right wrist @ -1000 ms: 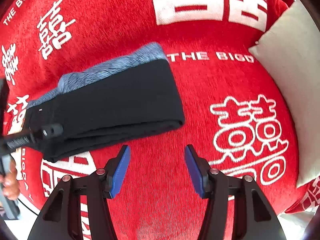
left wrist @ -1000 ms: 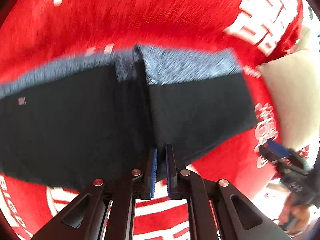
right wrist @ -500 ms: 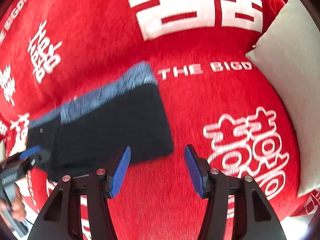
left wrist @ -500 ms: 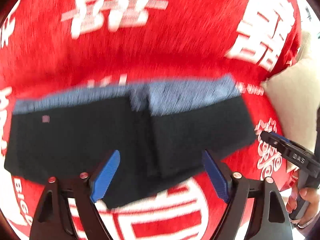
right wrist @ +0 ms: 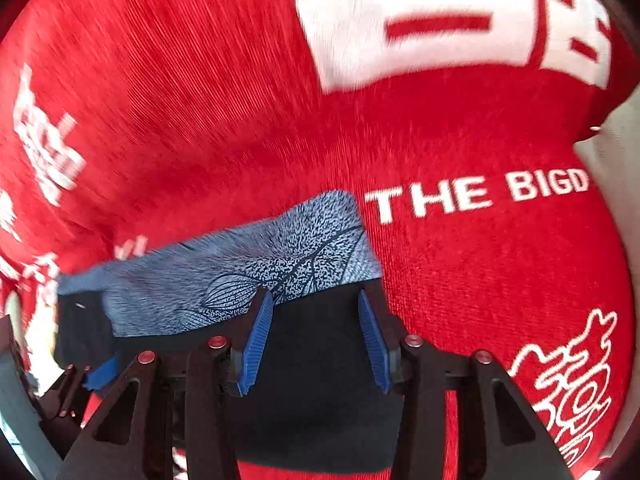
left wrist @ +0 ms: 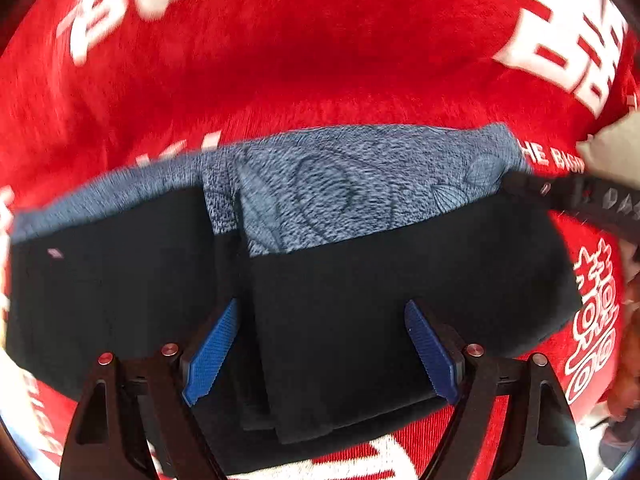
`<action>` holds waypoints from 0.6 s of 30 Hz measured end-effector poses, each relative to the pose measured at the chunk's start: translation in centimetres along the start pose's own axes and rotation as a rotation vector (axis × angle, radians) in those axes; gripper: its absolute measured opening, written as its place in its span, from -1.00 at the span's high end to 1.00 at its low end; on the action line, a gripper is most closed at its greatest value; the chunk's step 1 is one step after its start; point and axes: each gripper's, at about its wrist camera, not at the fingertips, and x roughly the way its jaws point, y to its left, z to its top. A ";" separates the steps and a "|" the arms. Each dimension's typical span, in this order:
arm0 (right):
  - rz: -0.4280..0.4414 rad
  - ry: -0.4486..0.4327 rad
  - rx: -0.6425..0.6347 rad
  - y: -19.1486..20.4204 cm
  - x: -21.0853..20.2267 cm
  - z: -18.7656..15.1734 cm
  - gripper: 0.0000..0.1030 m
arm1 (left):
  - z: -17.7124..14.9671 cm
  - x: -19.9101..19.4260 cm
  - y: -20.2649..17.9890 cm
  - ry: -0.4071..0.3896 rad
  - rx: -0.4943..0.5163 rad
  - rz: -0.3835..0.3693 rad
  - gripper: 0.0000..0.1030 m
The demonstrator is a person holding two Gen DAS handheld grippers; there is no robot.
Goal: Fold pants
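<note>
We see the black pants with a blue-grey patterned waistband [left wrist: 360, 280] lying folded on the red plush blanket with white lettering [left wrist: 320, 60]. Our left gripper [left wrist: 320, 352] hovers spread wide over their middle, gripping nothing, while our right gripper [right wrist: 316, 340] is closing over their right end, pads not yet pinching. We judge 1 more fold is starting; next, pinch that end and carry it across.

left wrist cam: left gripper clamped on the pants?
No. The left gripper stands wide open, its blue pads apart over the folded black pants, pinching no cloth.

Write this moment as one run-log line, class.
pants: folded, flat on red blanket | left gripper: open above pants | right gripper: closing over right end, nothing pinched yet
</note>
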 end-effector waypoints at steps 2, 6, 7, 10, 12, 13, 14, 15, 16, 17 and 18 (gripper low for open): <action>-0.005 -0.007 0.002 -0.1 0.6 0.0 -0.01 | 0.1 0.0 -0.1 -0.009 0.025 0.014 -0.65; -0.052 -0.015 -0.058 0.9 1.0 0.1 -0.07 | 0.1 0.2 -0.6 -0.023 0.041 0.032 -0.65; -0.062 -0.017 -0.074 1.2 1.1 -0.1 -0.09 | 0.2 0.2 -0.7 -0.025 0.039 0.032 -0.65; -0.058 -0.011 -0.094 1.4 1.1 -0.1 -0.13 | 0.2 -0.1 -0.8 -0.024 0.046 0.038 -0.65; -0.046 0.000 -0.093 1.1 0.9 0.1 -0.16 | 0.1 -0.3 -0.4 -0.021 0.037 0.055 -0.65; -0.042 0.003 -0.089 0.9 0.7 0.0 -0.17 | 0.0 -0.5 0.0 -0.020 0.024 0.061 -0.65; -0.036 0.003 -0.082 0.6 0.3 -0.2 -0.20 | 0.1 -0.8 0.5 -0.022 0.012 0.068 -0.65; -0.029 0.001 -0.073 0.4 -0.1 -0.5 -0.22 | 0.0 -1.0 1.1 -0.025 -0.001 0.073 -0.65; -0.026 -0.001 -0.060 0.1 -0.5 -0.9 -0.25 | -0.3 -1.2 1.7 -0.027 -0.014 0.079 -0.65; -0.025 -0.002 -0.043 -0.2 -1.0 -1.3 -0.27 | -0.4 -1.5 2.2 -0.028 -0.023 0.085 -0.65; -0.022 -0.001 -0.027 -0.6 -1.4 -1.7 -0.27 | -0.7 -1.8 2.7 -0.029 -0.032 0.093 -0.65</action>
